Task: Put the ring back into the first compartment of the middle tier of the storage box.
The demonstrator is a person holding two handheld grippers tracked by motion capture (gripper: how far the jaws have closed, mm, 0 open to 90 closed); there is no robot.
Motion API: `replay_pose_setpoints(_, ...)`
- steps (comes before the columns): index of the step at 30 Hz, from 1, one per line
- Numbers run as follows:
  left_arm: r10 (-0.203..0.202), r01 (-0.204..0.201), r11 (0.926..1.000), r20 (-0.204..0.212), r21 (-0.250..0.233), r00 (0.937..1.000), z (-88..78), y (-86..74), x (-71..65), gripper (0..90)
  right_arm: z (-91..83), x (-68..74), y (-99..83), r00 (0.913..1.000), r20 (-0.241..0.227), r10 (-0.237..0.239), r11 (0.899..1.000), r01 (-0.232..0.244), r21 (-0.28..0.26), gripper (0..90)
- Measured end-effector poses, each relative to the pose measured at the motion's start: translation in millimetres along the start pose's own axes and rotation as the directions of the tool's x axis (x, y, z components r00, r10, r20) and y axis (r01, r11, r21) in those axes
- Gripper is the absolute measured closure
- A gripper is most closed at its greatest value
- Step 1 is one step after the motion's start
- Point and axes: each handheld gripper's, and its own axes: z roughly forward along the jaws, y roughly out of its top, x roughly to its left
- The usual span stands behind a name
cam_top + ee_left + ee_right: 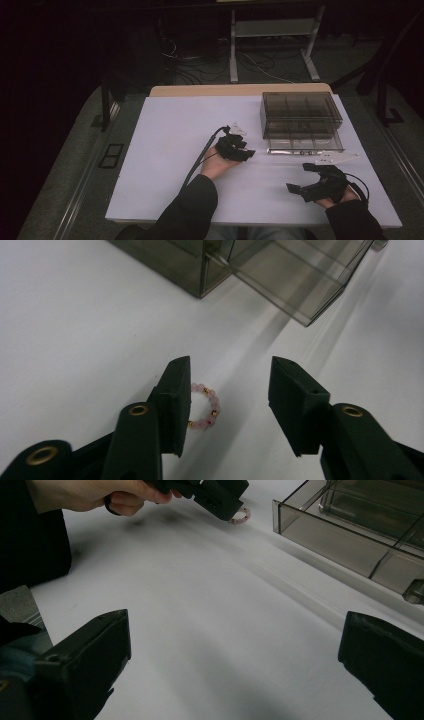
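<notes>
1. We see the left gripper point(227, 400) over a pink bead bracelet point(206, 407) lying on the white table point(165, 150); jaws part-open, bracelet touching the inner face of one jaw, well clear of the other, not pinched.
2. Bracelet sits near the smoky clear organizer box point(300, 114), whose drawer point(305, 142) is pulled out.
3. Right gripper point(305, 177) rests near the table's front edge, jaws spread wide, nothing between them.
</notes>
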Motion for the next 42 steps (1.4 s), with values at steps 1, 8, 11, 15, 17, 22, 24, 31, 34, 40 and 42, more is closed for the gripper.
replay_pose_setpoints(1,-0.004,0.004,1.0,-0.001,0.008,1.0,0.9,-0.7,-0.3,53.7,0.1,-0.1,0.0,1.0,0.001,0.0,1.0,0.0,0.001,0.0)
replay_pose_setpoints(8,0.021,-0.021,0.9989,-0.009,0.042,0.9997,8.3,-4.2,-0.4,64.4,0.2,0.1,-0.1,1.0,0.0,-0.001,1.0,0.001,0.007,0.0)
replay_pose_setpoints(11,0.02,-0.019,0.9989,-0.011,0.043,0.9997,10.0,-4.9,0.8,68.1,0.2,0.0,-0.2,1.0,0.001,0.0,1.0,0.0,0.007,0.0)
replay_pose_setpoints(15,0.016,-0.015,0.9992,-0.016,0.037,0.9997,10.9,-4.6,2.2,72.3,0.2,-0.2,-0.2,1.0,0.001,-0.002,1.0,0.002,0.005,0.0)
replay_pose_setpoints(17,0.017,-0.016,0.9991,-0.03,0.038,0.9994,11.6,-4.2,1.7,75.0,0.1,-0.1,-0.2,1.0,0.0,-0.003,1.0,0.003,0.008,0.0)
replay_pose_setpoints(22,-0.019,0.021,0.9986,-0.029,0.049,0.9994,11.3,-3.3,7.4,85.1,0.3,0.3,-0.1,1.0,0.002,-0.007,1.0,0.007,0.009,0.0)
replay_pose_setpoints(24,-0.03,0.031,0.9983,-0.026,0.048,0.9992,11.3,-3.5,7.9,85.6,0.3,0.3,0.0,1.0,0.003,-0.005,1.0,0.005,0.01,0.0)
replay_pose_setpoints(31,-0.044,0.045,0.9978,-0.022,0.048,0.9988,11.0,-2.9,8.8,86.4,0.6,0.2,-0.1,1.0,0.004,-0.007,1.0,0.007,0.009,0.0)
replay_pose_setpoints(34,-0.048,0.049,0.9977,-0.019,0.047,0.9987,10.7,-3.3,8.5,86.4,0.5,0.0,-0.1,1.0,0.003,-0.005,1.0,0.005,0.01,0.0)
replay_pose_setpoints(40,-0.049,0.05,0.9973,-0.011,0.054,0.9987,9.5,-3.3,9.5,86.5,1.3,0.0,-0.1,0.9999,0.004,-0.01,1.0,0.01,0.013,0.0)
replay_pose_setpoints(42,-0.047,0.048,0.9972,-0.009,0.057,0.9988,8.9,-3.3,10.0,86.5,1.3,-0.1,-0.1,0.9999,0.003,-0.01,1.0,0.01,0.012,0.0)
